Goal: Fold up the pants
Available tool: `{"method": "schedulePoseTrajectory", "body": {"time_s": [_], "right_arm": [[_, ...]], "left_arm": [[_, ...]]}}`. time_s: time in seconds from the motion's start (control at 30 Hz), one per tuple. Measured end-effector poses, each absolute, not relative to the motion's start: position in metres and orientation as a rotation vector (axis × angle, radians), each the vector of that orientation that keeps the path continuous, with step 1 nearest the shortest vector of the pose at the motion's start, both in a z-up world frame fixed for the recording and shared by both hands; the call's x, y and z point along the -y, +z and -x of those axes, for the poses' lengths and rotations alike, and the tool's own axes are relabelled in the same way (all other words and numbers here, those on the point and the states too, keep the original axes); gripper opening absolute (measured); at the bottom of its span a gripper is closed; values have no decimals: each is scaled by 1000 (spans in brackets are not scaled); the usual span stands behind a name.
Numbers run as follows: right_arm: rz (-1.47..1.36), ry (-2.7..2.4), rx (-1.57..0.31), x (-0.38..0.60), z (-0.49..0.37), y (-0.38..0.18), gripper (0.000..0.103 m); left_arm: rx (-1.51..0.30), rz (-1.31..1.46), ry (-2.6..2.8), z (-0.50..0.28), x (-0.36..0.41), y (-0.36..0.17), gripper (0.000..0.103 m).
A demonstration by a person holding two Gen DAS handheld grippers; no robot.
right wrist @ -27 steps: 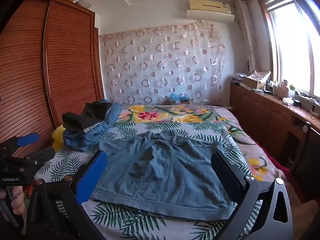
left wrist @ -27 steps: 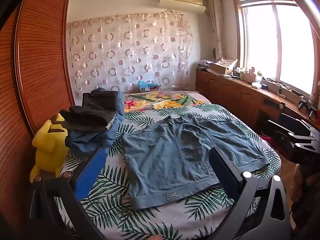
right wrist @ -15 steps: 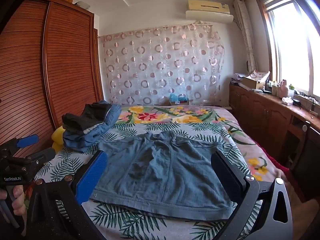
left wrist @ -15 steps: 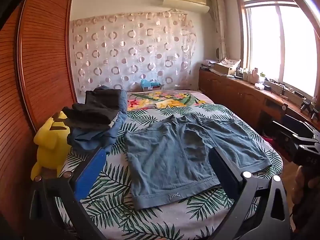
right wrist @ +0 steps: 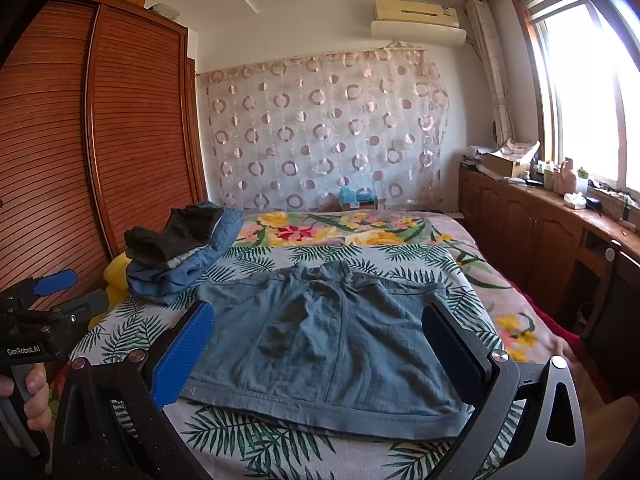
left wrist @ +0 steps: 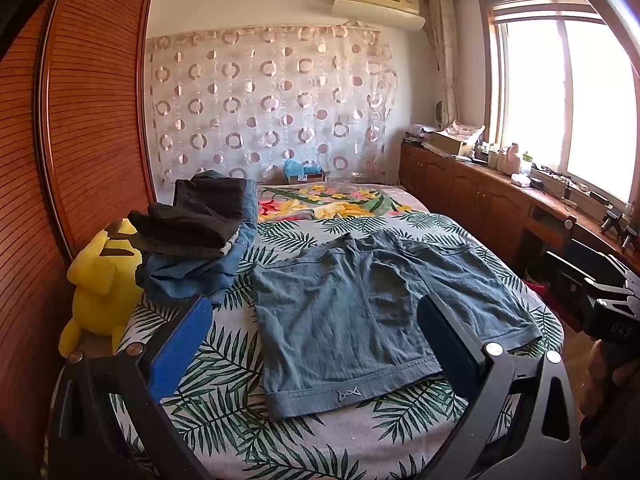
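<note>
A pair of blue denim shorts lies spread flat on the leaf-print bed, waistband toward the near edge. It also shows in the right wrist view. My left gripper is open and empty, held above the near edge of the bed. My right gripper is open and empty, held above the near edge too. The right gripper shows at the right edge of the left wrist view. The left gripper shows at the left edge of the right wrist view.
A pile of folded dark and denim clothes sits at the bed's left, next to a yellow plush toy. A wooden wardrobe stands left. Low cabinets with clutter run under the window at right.
Both grippers have tilted slightly, so the views have shifted a little. The shorts have not moved. Both grippers stay open.
</note>
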State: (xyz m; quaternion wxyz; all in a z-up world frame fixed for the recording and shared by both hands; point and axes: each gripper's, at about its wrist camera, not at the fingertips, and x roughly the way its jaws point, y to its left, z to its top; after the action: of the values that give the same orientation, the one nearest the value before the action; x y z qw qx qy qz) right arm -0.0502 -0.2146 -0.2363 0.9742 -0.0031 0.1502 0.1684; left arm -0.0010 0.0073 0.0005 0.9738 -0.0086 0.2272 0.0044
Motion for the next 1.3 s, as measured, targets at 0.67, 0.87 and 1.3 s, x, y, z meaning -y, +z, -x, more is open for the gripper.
{"method": "schedulePoseTrajectory", "body": {"time_s": [0.67,0.87,1.3], "right_arm": [[3,341,-302,215,49,-238,103],[2,342,-302,215,49,-238,103],[1,341,-303,215,49,-239,103]], "left_arm": [[-458,19,8,0,-10,1,102],[-459,21,7,1,-10,0,103],[-456,23,8,1,-11,1,102]]}}
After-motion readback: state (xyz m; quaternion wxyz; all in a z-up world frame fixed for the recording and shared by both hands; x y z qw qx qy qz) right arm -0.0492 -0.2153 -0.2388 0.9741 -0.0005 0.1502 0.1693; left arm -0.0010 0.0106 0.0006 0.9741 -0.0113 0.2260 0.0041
